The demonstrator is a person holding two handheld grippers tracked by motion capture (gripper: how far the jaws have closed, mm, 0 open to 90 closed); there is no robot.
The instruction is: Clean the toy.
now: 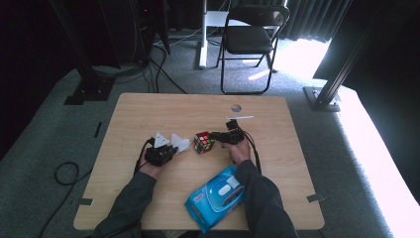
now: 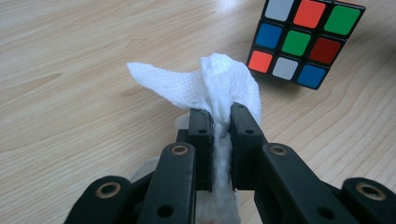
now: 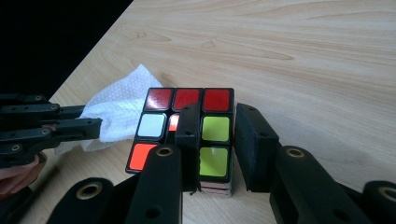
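Two tongs meet at the middle of a pale wood-grain table (image 1: pixel 148 111) on grey carpet, a folding chair (image 1: pixel 251 37) at twelve o'clock. The left tongs (image 2: pixel 220 117) pinch a crumpled, dimpled white tissue (image 2: pixel 219 84). At three o'clock of it, the right tongs (image 3: pixel 216 142) clamp one layer of the glossy puzzle cube (image 3: pixel 187 100). A blue wipes packet (image 1: pixel 216 197) lies at six o'clock.

— How many things lie on the table (image 1: pixel 148 106)?
— One puzzle cube (image 1: pixel 203 142), one white wipe (image 1: pixel 180 143), one blue wipes pack (image 1: pixel 216 198). Behind stands one folding chair (image 1: pixel 250 37).
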